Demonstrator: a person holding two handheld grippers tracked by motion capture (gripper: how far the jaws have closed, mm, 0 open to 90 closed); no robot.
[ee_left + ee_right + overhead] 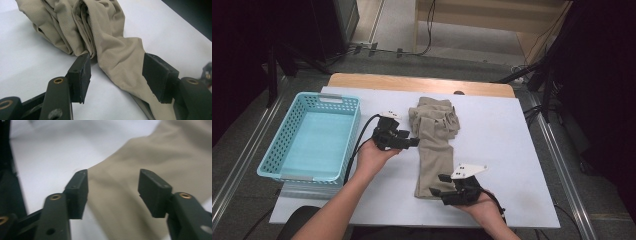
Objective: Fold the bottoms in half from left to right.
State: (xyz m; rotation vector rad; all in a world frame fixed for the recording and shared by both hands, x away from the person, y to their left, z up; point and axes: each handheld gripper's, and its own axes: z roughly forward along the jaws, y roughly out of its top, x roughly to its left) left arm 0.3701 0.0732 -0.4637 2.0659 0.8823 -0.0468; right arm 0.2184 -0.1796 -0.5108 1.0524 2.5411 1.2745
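**Beige cloth lies between two open tools**

The beige cloth (433,145) lies near the middle of the white desk (512,150), stretched from a bunched, folded heap at the far end to a flatter strip that runs toward the person. In the left tool view the bunched part (82,27) sits just ahead of the jaws, and the narrow strip passes down between them.

The left tool (414,141) rests at the cloth's left edge, about halfway along, pointing across it. Its jaws stand apart at a middling width; one pad (83,75) hangs over bare desk just beside the fold, the other (156,75) over the strip. Neither pad presses on the fabric, so nothing is gripped.

The right tool (437,184) sits at the near end of the cloth, by its lower right corner, pointing left. Its jaws are wide, and the flat fabric (140,170) lies beneath and beyond them, with the hem running off toward the left pad (78,192). It holds nothing.

A light blue basket (274,150) stands on the desk's left side, well apart from the cloth.
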